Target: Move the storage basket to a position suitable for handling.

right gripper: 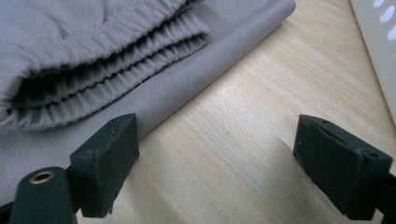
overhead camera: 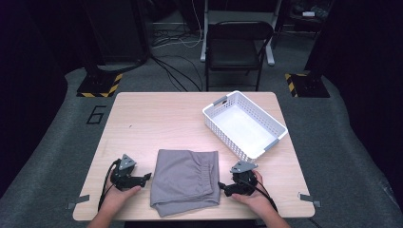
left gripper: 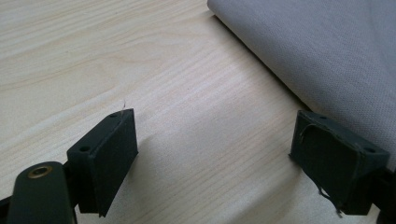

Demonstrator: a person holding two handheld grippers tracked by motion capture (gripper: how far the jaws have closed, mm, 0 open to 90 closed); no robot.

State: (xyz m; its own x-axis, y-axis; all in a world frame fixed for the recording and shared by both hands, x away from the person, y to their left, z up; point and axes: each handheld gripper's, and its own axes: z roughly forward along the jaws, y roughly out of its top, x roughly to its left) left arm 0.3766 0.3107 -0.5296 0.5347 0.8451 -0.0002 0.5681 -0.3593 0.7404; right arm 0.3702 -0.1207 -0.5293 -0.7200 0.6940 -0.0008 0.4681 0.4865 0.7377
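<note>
Folded grey shorts [overhead camera: 185,181] are lying on the near part of the desk [overhead camera: 157,118], directly between the two claws, and this looks like the garment being worked on. Left claw [overhead camera: 147,176] is resting on the wood just to the left of the cloth, pointing at its folded edge; in the left gripper view its jaws are standing wide apart with bare desk between them, one pad [left gripper: 337,161] sitting right at the fabric's edge without pinching it, so it is holding nothing. Right claw [overhead camera: 220,186] is sitting just off the opposite side of the shorts, aimed inward too; in the right gripper view its jaws are also spread fully and gripping nothing, with one pad [right gripper: 109,161] lying against the hem below the gathered elastic waistband [right gripper: 112,60]. Facing each other across the garment like this, both claws seem to be lining up to take it from two sides, probably so that the fold stays together when it is lifted. Farther off, beyond the right claw and toward the far right of the desk, a white perforated basket [overhead camera: 223,105] is waiting with nothing inside, likely the place where the shorts are meant to go. Past the desk a dark folding chair [overhead camera: 237,47] is standing on the floor.
</note>
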